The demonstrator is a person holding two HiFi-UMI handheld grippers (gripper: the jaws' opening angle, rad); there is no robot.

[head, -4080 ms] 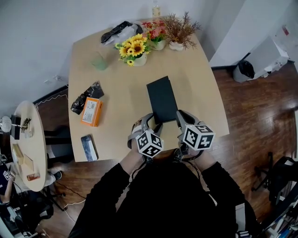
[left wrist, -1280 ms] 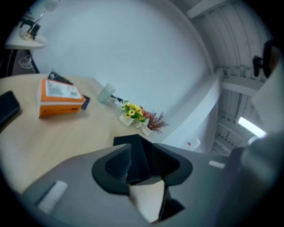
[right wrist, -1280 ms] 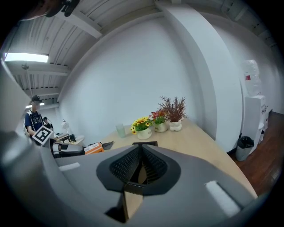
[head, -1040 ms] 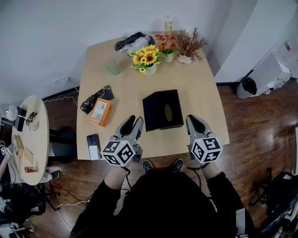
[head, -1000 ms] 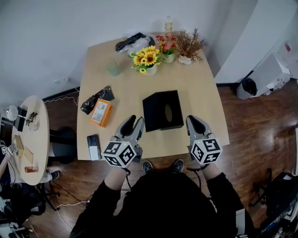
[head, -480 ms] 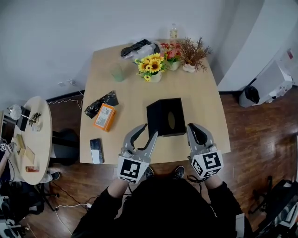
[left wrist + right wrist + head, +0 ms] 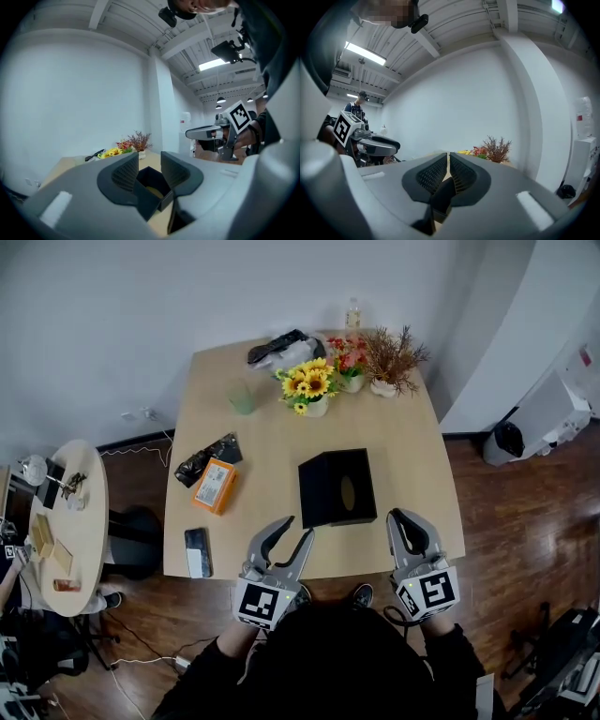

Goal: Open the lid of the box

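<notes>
R hand-held gripper (image 7: 406, 517) backed off blk box (image 7: 323, 486), oval hole up.

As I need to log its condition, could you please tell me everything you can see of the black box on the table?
The black box looks matte and roughly square, resting flat on the light wooden table near its front edge, slightly turned. An oval tan patch shows right of its middle; slot or inside, I cannot tell. Nothing touches it: the left hand-held gripper and right hand-held gripper hang short of it.

light: bright, ceiling lamp (image 7: 213, 64) | shadows: soft | edges: fisheye, dark corners
</notes>
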